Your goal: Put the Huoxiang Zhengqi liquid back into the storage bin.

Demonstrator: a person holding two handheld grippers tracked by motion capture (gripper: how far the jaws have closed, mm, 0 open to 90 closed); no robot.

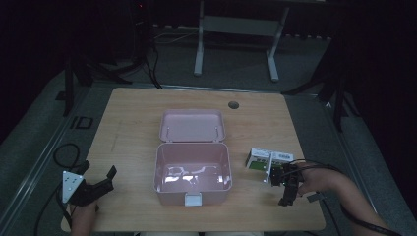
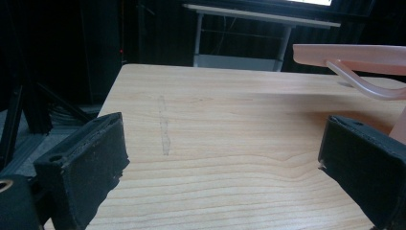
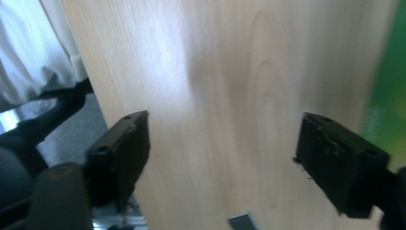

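An open pink plastic box sits mid-table, empty, with its lid swung back flat. Two small white and green cartons lie to its right. My right gripper hovers just in front of the cartons, pointing down at the table. In the right gripper view it is open over bare wood, with a green carton edge at the right. My left gripper rests open at the table's front left corner. In the left gripper view it holds nothing, and the pink box rim shows at upper right.
The wooden table has a round cable hole near its far edge. A white desk frame stands on the floor beyond. A white garment and the table's front edge appear in the right gripper view.
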